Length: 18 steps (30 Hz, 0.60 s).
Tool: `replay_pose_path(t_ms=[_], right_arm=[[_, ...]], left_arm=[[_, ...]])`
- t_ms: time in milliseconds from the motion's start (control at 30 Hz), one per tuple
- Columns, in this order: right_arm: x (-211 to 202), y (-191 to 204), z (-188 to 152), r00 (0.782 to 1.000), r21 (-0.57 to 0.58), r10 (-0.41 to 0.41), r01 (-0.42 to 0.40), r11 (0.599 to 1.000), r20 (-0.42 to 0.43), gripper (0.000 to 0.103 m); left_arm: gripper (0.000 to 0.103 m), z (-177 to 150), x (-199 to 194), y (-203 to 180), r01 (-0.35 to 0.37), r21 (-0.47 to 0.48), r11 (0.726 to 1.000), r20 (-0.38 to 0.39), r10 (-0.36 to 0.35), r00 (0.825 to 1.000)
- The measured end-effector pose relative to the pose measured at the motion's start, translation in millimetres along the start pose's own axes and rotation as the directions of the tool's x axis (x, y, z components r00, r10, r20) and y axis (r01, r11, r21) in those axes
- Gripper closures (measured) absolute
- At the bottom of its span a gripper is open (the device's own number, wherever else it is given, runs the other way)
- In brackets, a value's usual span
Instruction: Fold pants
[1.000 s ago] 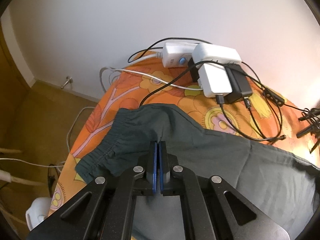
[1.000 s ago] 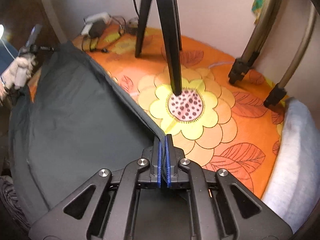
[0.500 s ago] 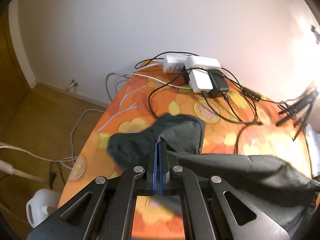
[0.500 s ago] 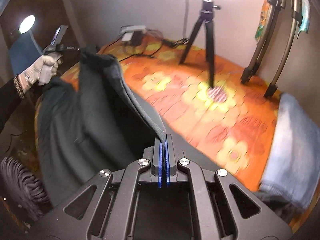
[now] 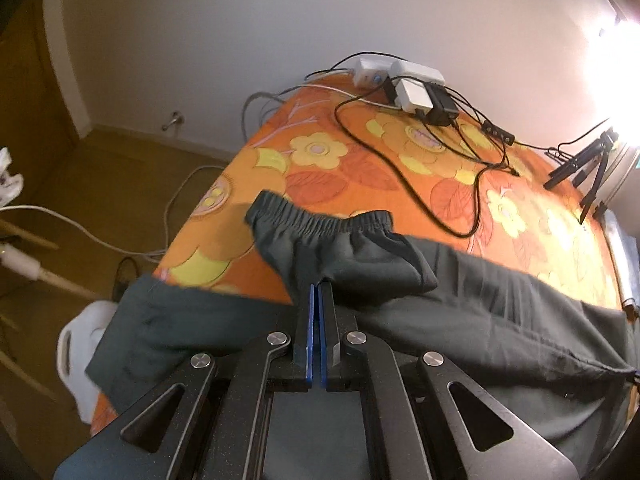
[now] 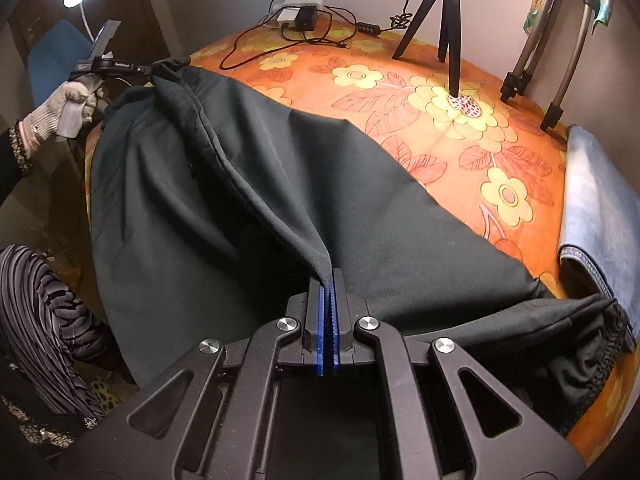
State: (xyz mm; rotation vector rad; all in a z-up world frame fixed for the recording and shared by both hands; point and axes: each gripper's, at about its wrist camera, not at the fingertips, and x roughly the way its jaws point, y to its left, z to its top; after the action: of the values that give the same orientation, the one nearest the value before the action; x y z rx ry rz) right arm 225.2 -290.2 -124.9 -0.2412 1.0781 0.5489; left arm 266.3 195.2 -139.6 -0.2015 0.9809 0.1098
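Dark green pants [image 5: 500,312] hang and drape over the near edge of an orange flowered bedspread [image 5: 360,168]. My left gripper [image 5: 318,292] is shut on the cloth just below the elastic waistband [image 5: 320,222], which is held up above the bed. My right gripper [image 6: 328,280] is shut on a fold of the same pants [image 6: 248,200]. In the right wrist view the left gripper [image 6: 158,69] shows at the far left, held by a gloved hand, with the cloth stretched between the two grippers.
A white power strip with adapters and black cables [image 5: 412,88] lies at the bed's far end. A black tripod [image 6: 444,20] stands on the bed, with more stand legs [image 6: 560,52] at the right. Folded blue jeans [image 6: 600,216] lie at the right edge. A white jug [image 5: 80,360] stands on the floor.
Both grippers have lifted the pants off the bed and pulled back toward the near edge. The waistband now hangs from my left gripper, and the cloth droops between the two.
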Motion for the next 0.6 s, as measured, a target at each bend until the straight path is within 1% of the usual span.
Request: replay_pose_path(t_ms=[33, 67, 167, 200, 267, 367, 467, 533, 600], right_arm=[[0, 2, -1, 1.000, -0.004, -0.005, 0.005, 1.000, 0.000, 0.100], [-2, 4, -3, 1.000, -0.008, -0.010, 0.010, 1.000, 0.002, 0.100], [-5, 8, -5, 1.000, -0.015, -0.017, 0.017, 1.000, 0.011, 0.100], [-7, 9, -6, 1.000, -0.014, -0.017, 0.017, 1.000, 0.013, 0.100], [-8, 10, -8, 1.000, -0.010, -0.016, 0.016, 1.000, 0.019, 0.100], [-9, 11, -11, 0.999, -0.001, -0.022, 0.022, 1.000, 0.028, 0.100], [-8, 12, -11, 0.999, 0.006, -0.025, 0.025, 1.000, 0.032, 0.100], [-8, 12, -10, 0.999, 0.005, -0.029, 0.028, 1.000, 0.034, 0.100], [-9, 13, -10, 0.999, 0.006, -0.031, 0.031, 1.000, 0.040, 0.100]], left_arm=[[0.099, -2, -4, -1, -0.001, -0.006, 1.000, 0.005, 0.001, 1.000], [0.095, -5, -9, 3, 0.004, -0.014, 1.000, 0.009, -0.004, 1.000], [0.075, -3, -19, 0, 0.020, -0.042, 0.999, 0.024, -0.019, 1.000], [0.072, -1, -22, -5, 0.030, -0.039, 0.999, 0.029, -0.029, 0.999], [0.071, 4, -24, -19, 0.028, -0.022, 0.999, 0.041, -0.027, 0.999], [0.054, 10, -17, -37, 0.030, -0.005, 1.000, 0.029, -0.030, 0.999], [0.054, 18, 1, -56, -0.002, 0.003, 1.000, -0.020, 0.002, 1.000], [0.054, 22, 12, -67, -0.050, 0.030, 0.998, -0.037, 0.051, 0.998], [0.054, 23, 23, -72, -0.118, 0.058, 0.991, -0.056, 0.122, 0.991]])
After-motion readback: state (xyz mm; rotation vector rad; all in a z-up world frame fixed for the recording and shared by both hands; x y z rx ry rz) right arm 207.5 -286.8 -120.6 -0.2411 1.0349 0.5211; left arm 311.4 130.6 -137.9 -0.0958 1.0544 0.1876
